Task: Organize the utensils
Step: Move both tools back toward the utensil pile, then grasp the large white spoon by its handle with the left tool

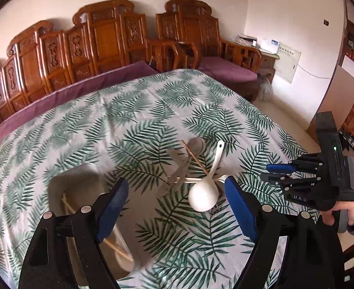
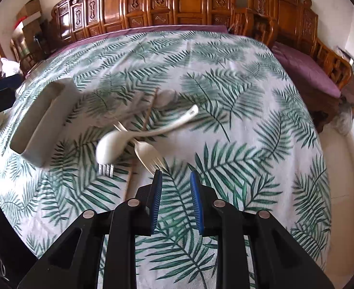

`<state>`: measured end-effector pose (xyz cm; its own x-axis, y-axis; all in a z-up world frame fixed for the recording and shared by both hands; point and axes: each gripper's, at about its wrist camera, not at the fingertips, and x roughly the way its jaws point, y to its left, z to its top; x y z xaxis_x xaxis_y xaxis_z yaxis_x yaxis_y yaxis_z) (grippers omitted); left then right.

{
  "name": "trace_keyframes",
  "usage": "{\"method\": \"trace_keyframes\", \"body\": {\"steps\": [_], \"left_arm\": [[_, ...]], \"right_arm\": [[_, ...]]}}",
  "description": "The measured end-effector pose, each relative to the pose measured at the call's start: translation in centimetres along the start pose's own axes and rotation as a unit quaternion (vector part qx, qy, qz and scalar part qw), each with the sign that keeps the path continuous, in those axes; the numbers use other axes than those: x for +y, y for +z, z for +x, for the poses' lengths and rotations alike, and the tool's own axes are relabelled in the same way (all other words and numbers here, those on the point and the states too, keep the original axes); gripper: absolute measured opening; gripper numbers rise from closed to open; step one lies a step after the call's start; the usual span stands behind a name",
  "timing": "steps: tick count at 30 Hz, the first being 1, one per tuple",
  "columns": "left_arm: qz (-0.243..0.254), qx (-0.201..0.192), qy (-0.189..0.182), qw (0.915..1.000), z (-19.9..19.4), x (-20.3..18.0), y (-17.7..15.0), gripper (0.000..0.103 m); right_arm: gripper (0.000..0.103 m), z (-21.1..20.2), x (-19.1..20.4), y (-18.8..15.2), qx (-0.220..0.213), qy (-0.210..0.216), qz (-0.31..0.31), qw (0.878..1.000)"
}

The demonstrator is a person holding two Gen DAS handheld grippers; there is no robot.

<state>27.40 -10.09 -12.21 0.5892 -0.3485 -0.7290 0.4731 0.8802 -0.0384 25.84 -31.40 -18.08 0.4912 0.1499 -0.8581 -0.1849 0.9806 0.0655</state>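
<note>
A heap of utensils lies on the leaf-print tablecloth (image 2: 225, 125). In it are a white soup spoon (image 2: 109, 147), a pale fork (image 2: 148, 156), a metal fork (image 2: 107, 168), a chopstick (image 2: 150, 113) and a metal spoon (image 2: 165, 96). My right gripper (image 2: 175, 173) hovers just in front of the pale fork's tines, open by a narrow gap with nothing in it. My left gripper (image 1: 177, 183) is wide open above the cloth, and the white soup spoon (image 1: 202, 197) shows between its fingers, untouched. A white oblong container (image 1: 56, 183) holding chopsticks (image 1: 68, 207) sits by the left finger.
The right gripper (image 1: 269, 172), held by a hand (image 1: 340, 212), is at the table's right edge in the left wrist view. Carved wooden benches (image 2: 189, 2) with purple cushions line the far side. The container (image 2: 44, 120) stands left of the heap.
</note>
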Motion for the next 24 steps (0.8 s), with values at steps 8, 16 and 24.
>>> {"method": "trace_keyframes", "body": {"steps": [8,16,24], "left_arm": [[0.006,0.061,-0.025,0.9978,7.1,-2.1,0.4,0.054],[0.016,0.110,-0.039,0.9931,12.8,-3.7,1.7,0.052],[0.048,0.166,-0.055,0.9835,16.2,-5.1,2.1,0.042]], "right_arm": [[0.026,2.0,-2.2,-2.3,0.014,0.017,0.025,0.999],[0.026,2.3,-2.1,-3.4,0.026,0.039,0.021,0.999],[0.026,2.5,-0.8,-4.1,0.028,0.052,0.009,0.998]]}}
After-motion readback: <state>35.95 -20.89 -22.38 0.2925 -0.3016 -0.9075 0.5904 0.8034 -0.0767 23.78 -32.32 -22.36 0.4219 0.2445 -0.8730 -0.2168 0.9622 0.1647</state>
